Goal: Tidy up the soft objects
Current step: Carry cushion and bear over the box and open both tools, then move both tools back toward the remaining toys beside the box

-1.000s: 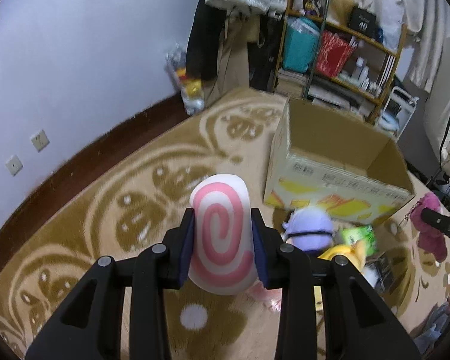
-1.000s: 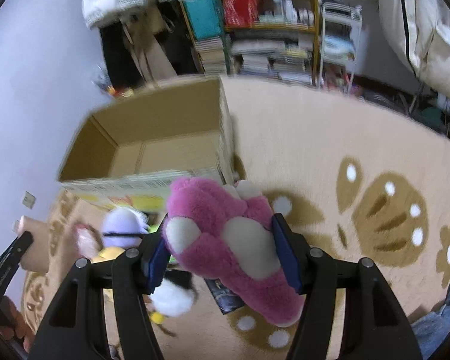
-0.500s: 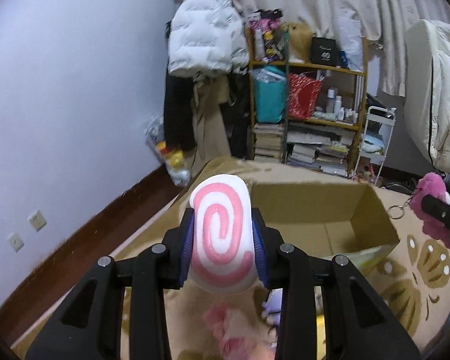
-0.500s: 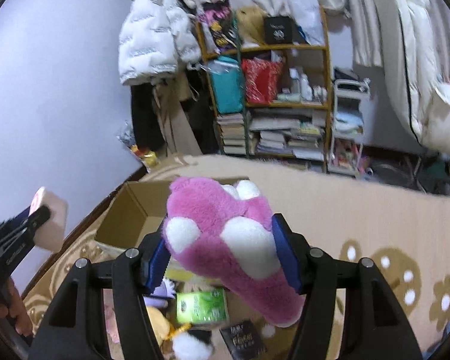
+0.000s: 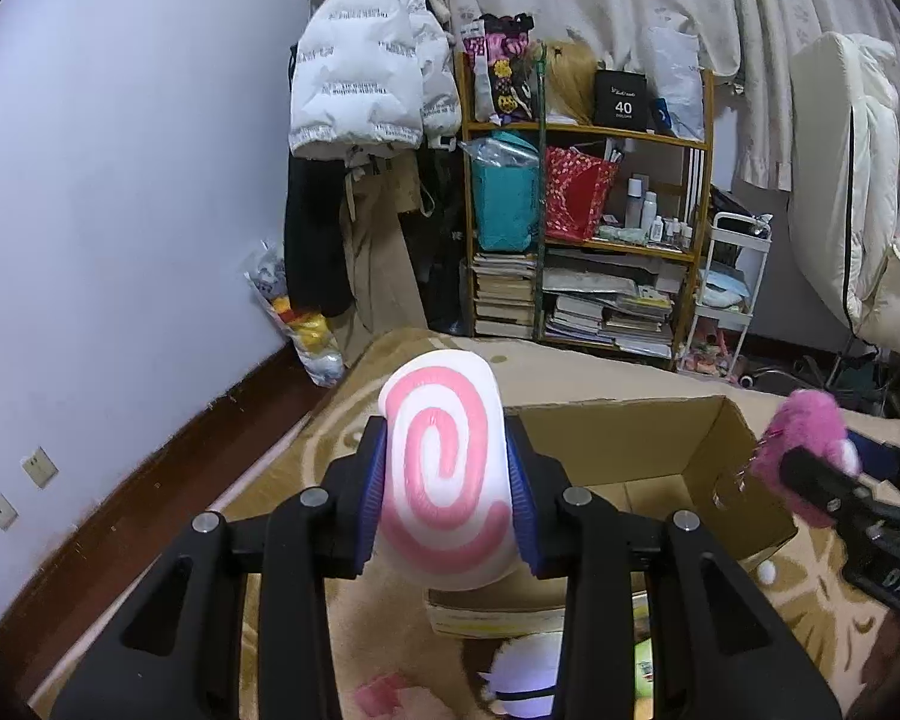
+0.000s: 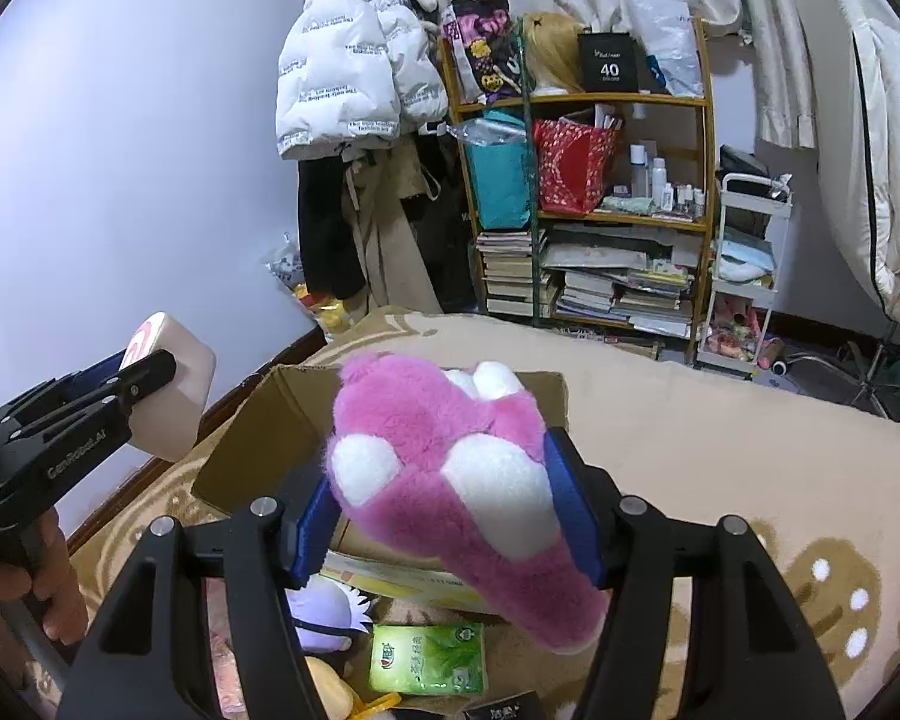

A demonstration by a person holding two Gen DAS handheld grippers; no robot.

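Soft toys are sitting in both of your grippers, and the open cardboard box [image 5: 660, 462] is lying ahead of and below both of them, its mouth facing up.

Your left gripper [image 5: 447, 498] is clamping the white cushion with the pink spiral [image 5: 444, 480]; the blue pads are pressing into its two sides and the spiral face is looking back at the camera. In the left wrist view the cushion is overlapping the box's near left corner, so the opening is lying forward and to the right of it. You are probably needing to carry it further over the rim before letting go.

Your right gripper [image 6: 450, 516] is squeezing the pink plush paw [image 6: 450, 480] across its width, jaws about half apart and pads sunk in the fur. The paw's long axis is running from the toes, up over the box, down to its heel hanging toward the camera. From the right wrist view the paw is already covering the middle of the box, so this hand looks the nearer of the two to a drop.

A purple plush [image 6: 324, 612], a green packet [image 6: 429, 660] and a yellow toy [image 6: 330, 690] are lying on the carpet [image 6: 720, 432] just in front of the box, not yet gathered.
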